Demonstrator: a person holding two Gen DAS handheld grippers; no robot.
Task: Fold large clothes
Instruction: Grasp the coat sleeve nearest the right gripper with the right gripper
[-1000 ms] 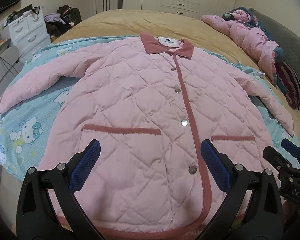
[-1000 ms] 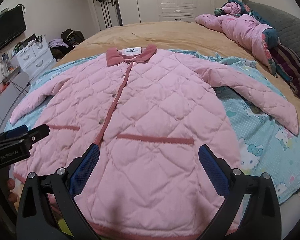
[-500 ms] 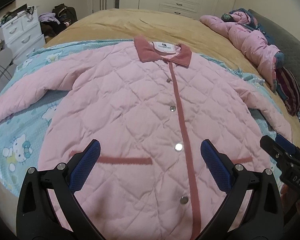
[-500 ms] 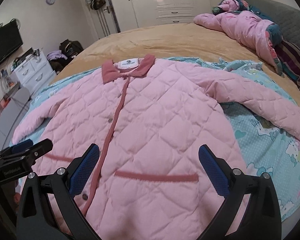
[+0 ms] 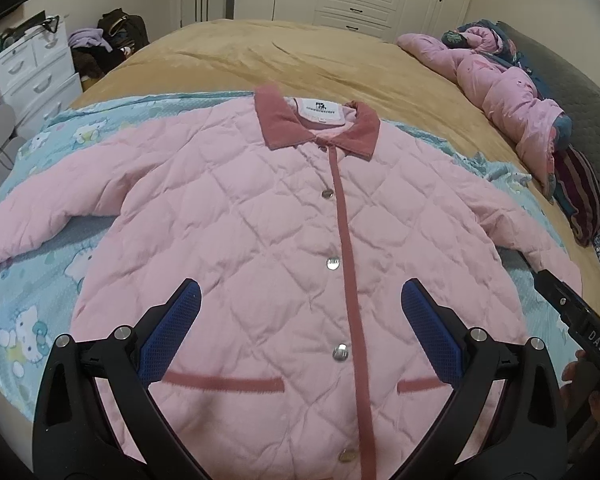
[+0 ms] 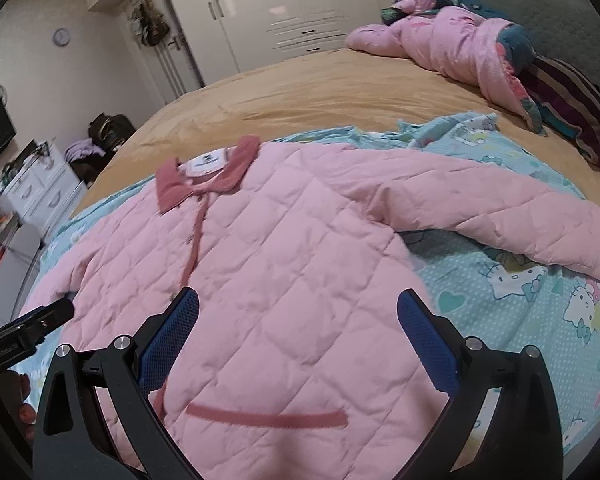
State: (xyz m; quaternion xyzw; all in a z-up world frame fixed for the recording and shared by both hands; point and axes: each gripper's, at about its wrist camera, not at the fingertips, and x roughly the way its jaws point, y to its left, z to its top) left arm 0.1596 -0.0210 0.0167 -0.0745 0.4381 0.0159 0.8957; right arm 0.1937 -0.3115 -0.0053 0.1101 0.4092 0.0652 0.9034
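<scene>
Currently the pink quilted coat (image 5: 260,248) lies flat and buttoned, sleeves spread, on a blue cartoon-print sheet (image 5: 28,280) over the tan bed (image 5: 300,56), filling the frame centre. Left tool (image 5: 300,320) and right tool (image 6: 298,320) both hover above it, lower frame, fingers spread wide, gripping nothing.

Left gripper (image 5: 300,328), right gripper (image 6: 298,330) — black frames, blue textured pads (image 5: 172,330), silver screws.
</scene>
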